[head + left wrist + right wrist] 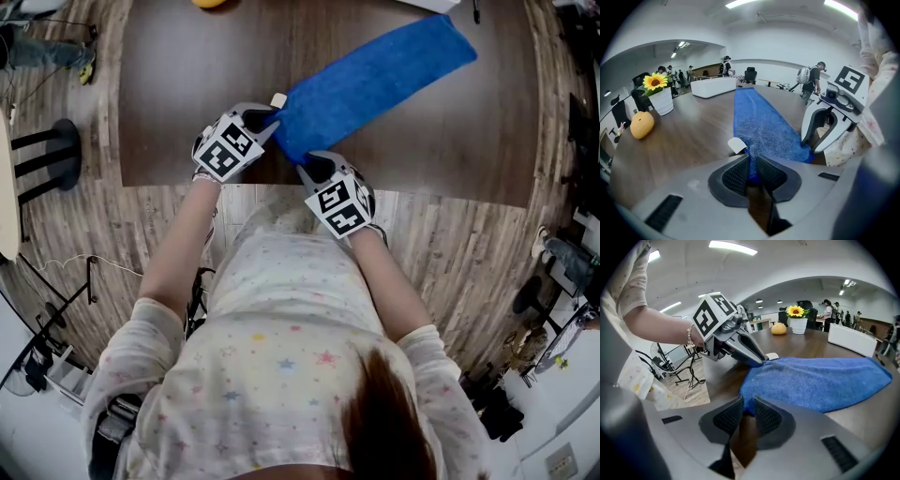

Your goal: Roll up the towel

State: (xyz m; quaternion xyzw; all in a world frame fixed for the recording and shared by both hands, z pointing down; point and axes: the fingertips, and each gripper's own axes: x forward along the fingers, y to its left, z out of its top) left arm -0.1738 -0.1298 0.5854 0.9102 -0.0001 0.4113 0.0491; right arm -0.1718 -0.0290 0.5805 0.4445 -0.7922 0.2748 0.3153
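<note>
My left tongs (270, 120) pinch the near-left corner of the long blue terry towel (375, 80), which stretches far-right across the dark wooden table (187, 94). My right tongs (307, 169) are narrowed on its near-right corner.

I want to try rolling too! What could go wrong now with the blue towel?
The right gripper pinches the towel only at its very corner, so it might slip out. The towel lies slanted across the table, so the roll could turn out crooked.
</note>
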